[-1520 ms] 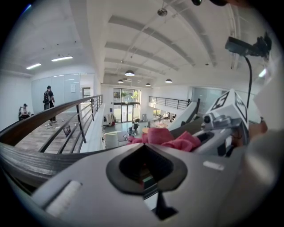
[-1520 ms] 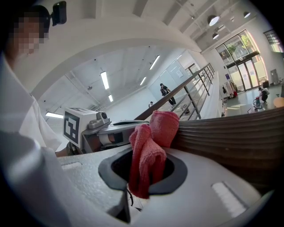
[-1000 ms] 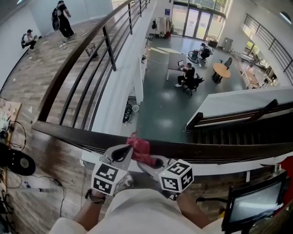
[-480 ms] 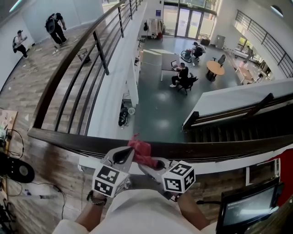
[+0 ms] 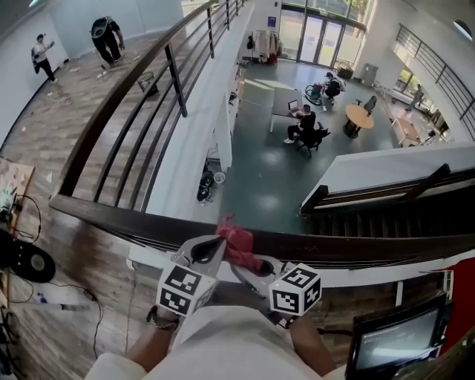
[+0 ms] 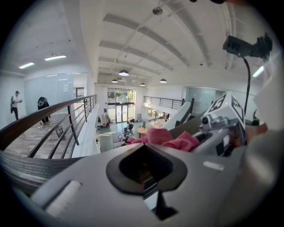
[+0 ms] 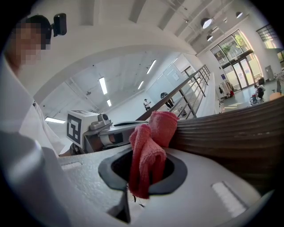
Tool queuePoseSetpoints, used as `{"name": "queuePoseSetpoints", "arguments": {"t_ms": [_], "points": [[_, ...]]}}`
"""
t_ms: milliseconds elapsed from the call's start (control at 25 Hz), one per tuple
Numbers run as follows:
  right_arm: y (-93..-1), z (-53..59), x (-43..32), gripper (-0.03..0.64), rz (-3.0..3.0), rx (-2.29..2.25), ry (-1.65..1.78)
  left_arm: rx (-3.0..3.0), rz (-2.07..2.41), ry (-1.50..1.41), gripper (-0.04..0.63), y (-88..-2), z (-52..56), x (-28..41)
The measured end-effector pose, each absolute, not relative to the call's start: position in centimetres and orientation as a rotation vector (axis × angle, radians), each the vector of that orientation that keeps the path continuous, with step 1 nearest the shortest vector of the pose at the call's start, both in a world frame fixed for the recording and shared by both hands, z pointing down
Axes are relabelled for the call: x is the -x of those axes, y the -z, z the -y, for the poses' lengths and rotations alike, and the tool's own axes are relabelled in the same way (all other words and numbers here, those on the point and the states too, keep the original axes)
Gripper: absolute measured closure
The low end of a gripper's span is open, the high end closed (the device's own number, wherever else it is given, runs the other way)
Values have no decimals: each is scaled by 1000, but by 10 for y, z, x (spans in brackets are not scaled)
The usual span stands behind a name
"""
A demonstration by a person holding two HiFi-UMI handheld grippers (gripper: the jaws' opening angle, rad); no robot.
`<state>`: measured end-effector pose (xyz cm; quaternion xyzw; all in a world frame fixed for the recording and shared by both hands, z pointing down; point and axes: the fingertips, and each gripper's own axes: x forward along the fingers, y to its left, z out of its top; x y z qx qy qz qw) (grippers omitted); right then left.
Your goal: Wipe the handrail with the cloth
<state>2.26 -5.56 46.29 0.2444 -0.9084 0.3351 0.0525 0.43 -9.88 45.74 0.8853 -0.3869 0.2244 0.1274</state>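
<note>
Now right gripper (image 5: 251,269) pinches cloth (image 5: 237,243) against handrail (image 5: 356,249); left gripper (image 5: 210,251) beside it, jaws together.

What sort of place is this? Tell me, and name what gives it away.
Probably an upper gallery in an office-type building, above an open lobby. The dark handrail, cloth against it, edges a drop; below are people at desks, a round table and glass entrance doors.

I see wood floor (image 5: 70,96) on my level, left. Below: grey-green atrium floor (image 5: 256,189) w/ desk (image 5: 286,100), round table (image 5: 359,113), glass doors (image 5: 310,33) at far end. White walls (image 5: 70,18), ceiling lamps (image 6: 124,72) lit. Stairs (image 5: 386,215) right.
</note>
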Motion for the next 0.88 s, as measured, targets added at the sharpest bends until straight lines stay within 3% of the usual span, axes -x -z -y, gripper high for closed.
{"name": "queuePoseSetpoints", "arguments": {"t_ms": [880], "points": [[-463, 57, -50, 555, 2725, -872, -1017, -2627, 1014, -644, 592, -456, 98, -35]]}}
